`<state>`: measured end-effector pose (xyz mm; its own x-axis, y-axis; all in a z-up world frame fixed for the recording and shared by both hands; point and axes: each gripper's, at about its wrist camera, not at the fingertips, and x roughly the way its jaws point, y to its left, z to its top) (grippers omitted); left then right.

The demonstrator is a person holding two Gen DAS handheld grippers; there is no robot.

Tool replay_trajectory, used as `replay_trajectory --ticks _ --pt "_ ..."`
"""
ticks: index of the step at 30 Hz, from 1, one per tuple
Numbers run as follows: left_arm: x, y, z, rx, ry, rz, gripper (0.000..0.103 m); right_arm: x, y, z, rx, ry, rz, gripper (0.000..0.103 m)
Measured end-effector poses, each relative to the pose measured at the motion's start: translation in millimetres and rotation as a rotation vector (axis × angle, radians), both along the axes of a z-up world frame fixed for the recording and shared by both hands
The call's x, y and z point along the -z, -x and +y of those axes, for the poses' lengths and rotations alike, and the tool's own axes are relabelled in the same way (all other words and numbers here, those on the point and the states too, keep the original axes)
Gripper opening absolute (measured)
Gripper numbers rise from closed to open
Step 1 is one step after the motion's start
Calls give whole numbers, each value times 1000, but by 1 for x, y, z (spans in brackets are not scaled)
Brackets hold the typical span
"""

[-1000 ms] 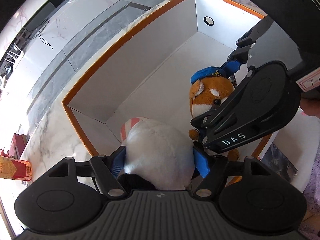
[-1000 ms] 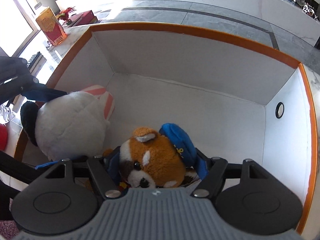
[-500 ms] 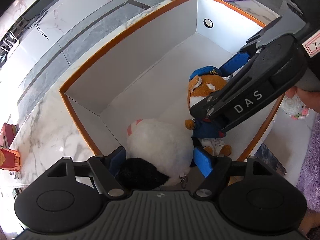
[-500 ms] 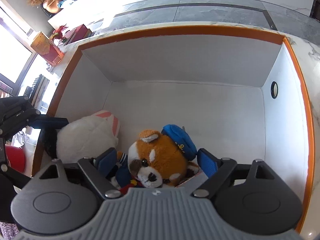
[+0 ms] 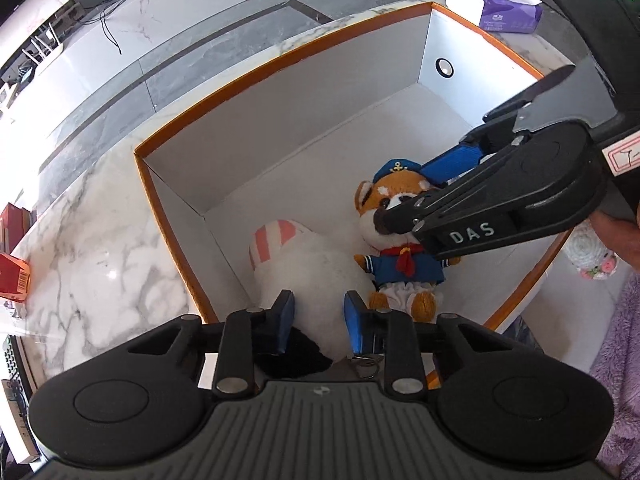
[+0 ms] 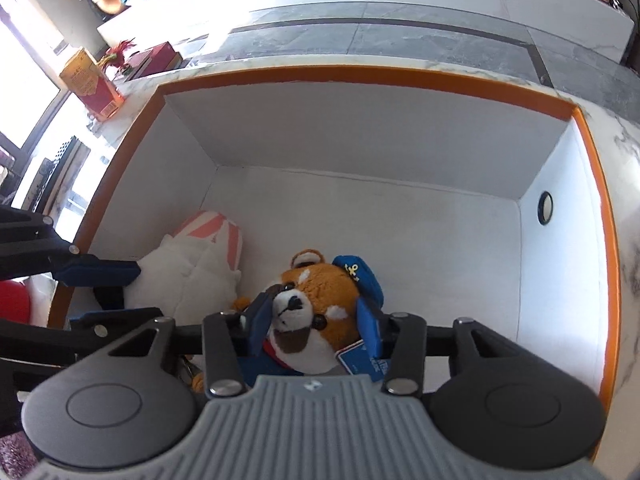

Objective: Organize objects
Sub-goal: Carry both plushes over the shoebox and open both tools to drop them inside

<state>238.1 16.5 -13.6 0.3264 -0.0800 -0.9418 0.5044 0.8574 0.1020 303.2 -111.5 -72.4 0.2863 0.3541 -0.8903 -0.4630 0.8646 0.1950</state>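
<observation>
Left gripper [image 5: 318, 312] open over the white plush [image 5: 316, 268] at lower centre, right gripper [image 6: 316, 322] open astride the red panda plush [image 6: 316, 300] just beside it — both toys inside the orange-rimmed box [image 6: 360, 74], whose white floor runs bare toward the upper right.

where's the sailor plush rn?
The orange plush in a blue sailor cap lies inside the white orange-rimmed box, beside the white plush, between the right tongs.
</observation>
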Motion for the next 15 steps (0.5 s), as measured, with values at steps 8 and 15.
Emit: replay_trajectory --ticks 8,15 --pt "-2 4 3 -2 9 36 29 7 7 27 -94 -14 -22 46" --pt "-11 14 9 -40 53 -7 34 0 21 31 -109 45 -94 56"
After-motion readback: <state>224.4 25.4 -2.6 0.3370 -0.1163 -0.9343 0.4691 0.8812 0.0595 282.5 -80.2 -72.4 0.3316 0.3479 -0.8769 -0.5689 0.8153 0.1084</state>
